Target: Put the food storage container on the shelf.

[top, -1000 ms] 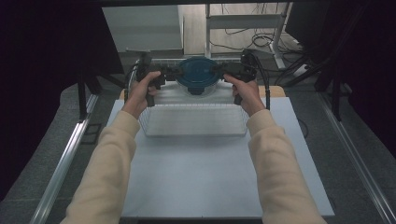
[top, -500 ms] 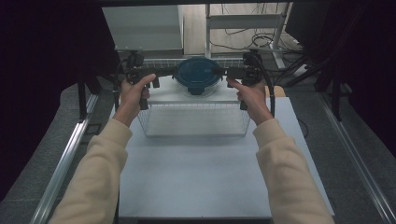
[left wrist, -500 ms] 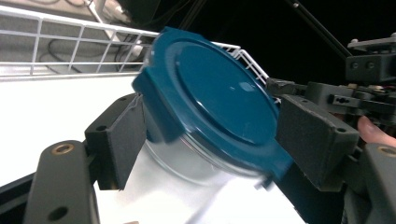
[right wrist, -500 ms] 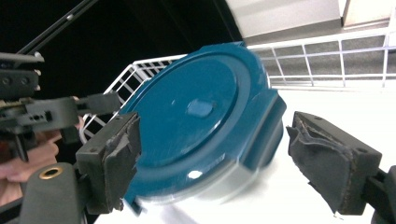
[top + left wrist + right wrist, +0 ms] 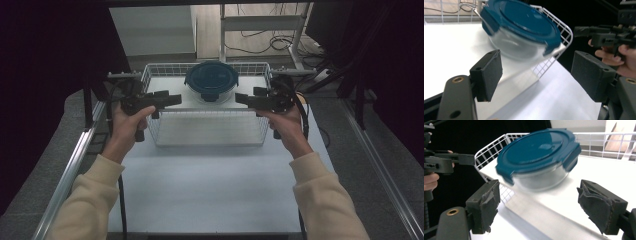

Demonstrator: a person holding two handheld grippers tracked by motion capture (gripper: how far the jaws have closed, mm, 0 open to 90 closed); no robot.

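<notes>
Left gripper (image 5: 172, 99): you hold it at the left end of the wire basket, jaws pointing right toward the middle. Jaws spread, nothing between the pads (image 5: 489, 72); they have just been opening.
Right gripper (image 5: 242, 98): you hold it at the basket's right end, jaws pointing left, facing the other one. Jaws spread wide, nothing between them; they too have just been opening. Pad covering (image 5: 596, 206) looks torn and frayed.
Wire basket (image 5: 207, 136): white, rectangular, on the table (image 5: 210, 190), between your two grippers. Neither gripper touches it in the high view.
Container (image 5: 211, 79): round clear glass bowl with a dark blue clip-on lid, sitting inside the basket at its far side, about centred. Lid is on. Apart from both grippers.
Left gripper view: container (image 5: 521, 32) ahead of your jaws, blurred, basket corner (image 5: 564, 37) just behind it, your other hand (image 5: 616, 55) at right.
Right gripper view: container (image 5: 539, 157) ahead between the jaws, not touched, blurred.
</notes>
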